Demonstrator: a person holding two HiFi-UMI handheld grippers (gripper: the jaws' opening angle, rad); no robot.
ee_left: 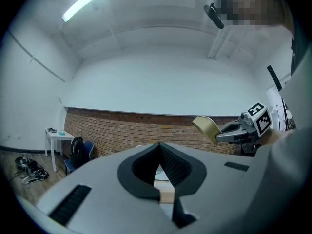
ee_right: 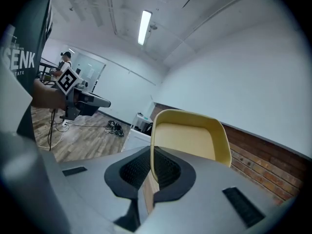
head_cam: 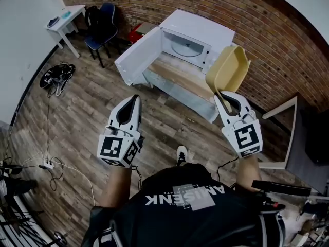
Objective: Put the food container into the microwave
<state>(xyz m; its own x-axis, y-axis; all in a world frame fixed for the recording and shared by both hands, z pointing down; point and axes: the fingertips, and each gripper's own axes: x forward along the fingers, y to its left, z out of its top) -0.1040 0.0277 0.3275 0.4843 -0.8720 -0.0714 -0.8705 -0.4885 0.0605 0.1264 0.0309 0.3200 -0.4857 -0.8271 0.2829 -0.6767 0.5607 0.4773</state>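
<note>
The yellow food container (head_cam: 229, 71) is tilted on edge in the air, in front of and to the right of the microwave. My right gripper (head_cam: 220, 95) is shut on its rim; in the right gripper view the container (ee_right: 192, 140) rises between the jaws of that gripper (ee_right: 152, 152). The white microwave (head_cam: 198, 32) stands on a low wooden bench (head_cam: 177, 78) with its door (head_cam: 138, 55) swung open to the left and its cavity showing. My left gripper (head_cam: 134, 99) hovers lower left of the door, shut with nothing in it (ee_left: 158, 147). The left gripper view shows the container (ee_left: 208, 128) too.
A brick wall runs behind the microwave. A small white table (head_cam: 67, 17), a blue chair (head_cam: 103, 30) and a red object (head_cam: 134, 34) stand at the back left. Cables and gear (head_cam: 57, 76) lie on the wood floor at left. A white frame (head_cam: 285, 138) is at right.
</note>
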